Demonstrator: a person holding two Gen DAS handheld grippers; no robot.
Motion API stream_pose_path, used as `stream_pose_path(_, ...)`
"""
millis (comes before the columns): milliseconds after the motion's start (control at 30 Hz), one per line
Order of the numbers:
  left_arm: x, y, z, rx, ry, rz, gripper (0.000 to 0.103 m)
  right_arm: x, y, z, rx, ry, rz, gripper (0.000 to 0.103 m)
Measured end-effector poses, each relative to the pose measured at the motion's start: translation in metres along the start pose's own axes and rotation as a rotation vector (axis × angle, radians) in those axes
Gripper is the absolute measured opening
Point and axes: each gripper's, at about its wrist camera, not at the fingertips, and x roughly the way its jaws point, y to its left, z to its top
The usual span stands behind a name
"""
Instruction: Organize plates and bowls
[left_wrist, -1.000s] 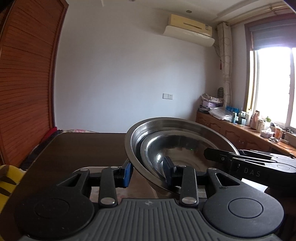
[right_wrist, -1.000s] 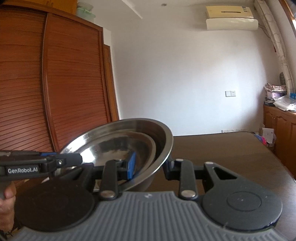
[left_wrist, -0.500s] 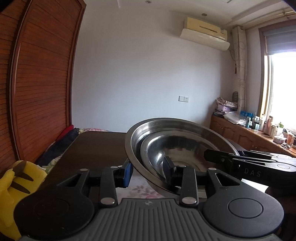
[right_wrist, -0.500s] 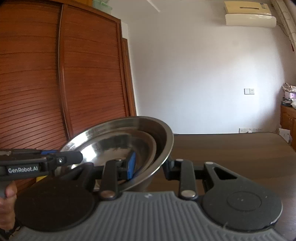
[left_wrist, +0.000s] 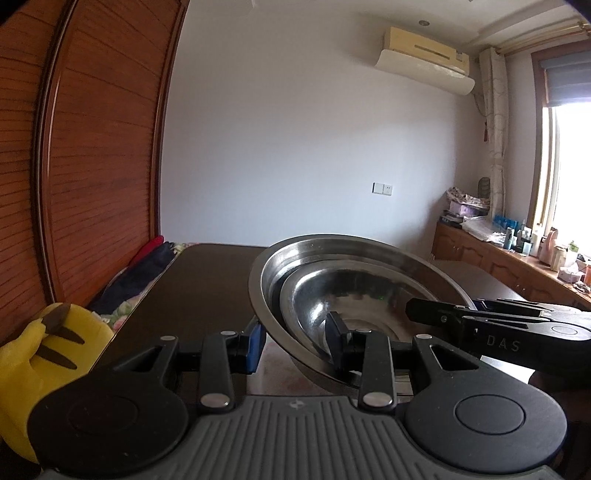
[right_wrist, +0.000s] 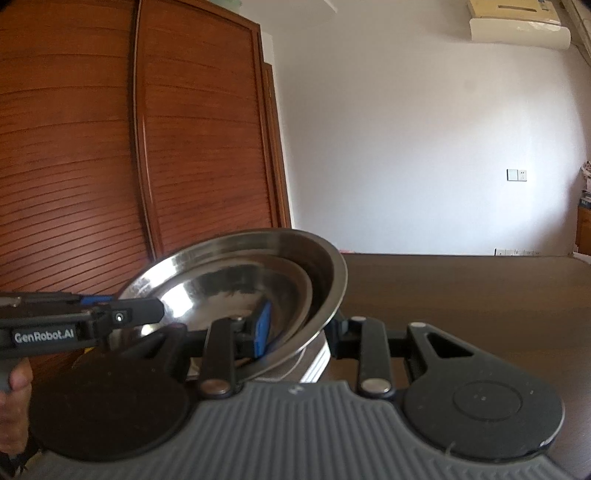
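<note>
Two nested steel bowls (left_wrist: 354, 291) hang in the air above a dark table (left_wrist: 207, 280). My left gripper (left_wrist: 295, 339) is shut on their left rim, one finger outside, one inside. My right gripper (right_wrist: 299, 328) is shut on the opposite rim of the same bowls (right_wrist: 240, 280). The smaller bowl (left_wrist: 340, 295) lies inside the larger one. Each gripper shows in the other's view: the right one (left_wrist: 498, 328) and the left one (right_wrist: 74, 325).
A wooden slatted wardrobe (right_wrist: 129, 147) stands to the left. A yellow plush toy (left_wrist: 44, 354) and folded clothes (left_wrist: 147, 269) lie beside the table. A white stack (right_wrist: 314, 362) shows under the bowls. A cluttered wooden counter (left_wrist: 517, 254) runs under the window.
Both grippers have turned left together with the bowls held between them. The wardrobe and plush toy have come further into view. The grips are unchanged.
</note>
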Motion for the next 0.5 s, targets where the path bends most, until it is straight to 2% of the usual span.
stream_pose_path(500, 0.006, 0.003, -0.005, -0.006, 0.026, 0.018, 0.065, 0.013, 0.005, -0.010, 0.027, 0.058, 0.020, 0.033)
